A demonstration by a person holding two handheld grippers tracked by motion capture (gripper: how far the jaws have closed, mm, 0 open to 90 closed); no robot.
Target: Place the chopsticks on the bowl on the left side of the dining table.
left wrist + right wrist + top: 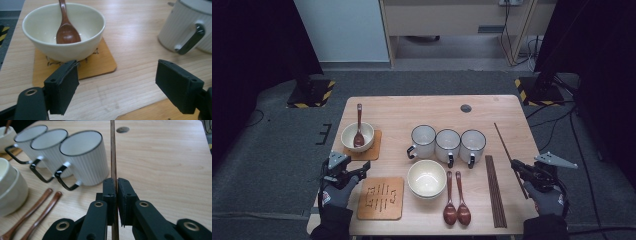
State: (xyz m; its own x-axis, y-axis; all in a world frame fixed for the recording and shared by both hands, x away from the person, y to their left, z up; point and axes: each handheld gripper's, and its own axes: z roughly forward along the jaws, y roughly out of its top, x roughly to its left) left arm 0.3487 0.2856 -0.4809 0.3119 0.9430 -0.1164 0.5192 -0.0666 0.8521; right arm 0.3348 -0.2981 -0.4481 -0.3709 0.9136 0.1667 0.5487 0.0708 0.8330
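Your right gripper (116, 192) has its jaws pinched on a thin dark wooden chopstick (510, 159) at the table's near right edge, just right of the other chopsticks (495, 192). Your left gripper (117, 86) holds its jaws spread, empty, just near of the cream bowl (63, 30) with a brown wooden spoon (66, 30) on its coaster (100, 62).

1. The left gripper (354, 173) sits at the near left, its jaws spread wide with nothing between them.
2. The right gripper (518, 167) sits at the near right, its jaws pressed tight together.
3. Both gloved hands enter from the near edge, pointing toward the far side.
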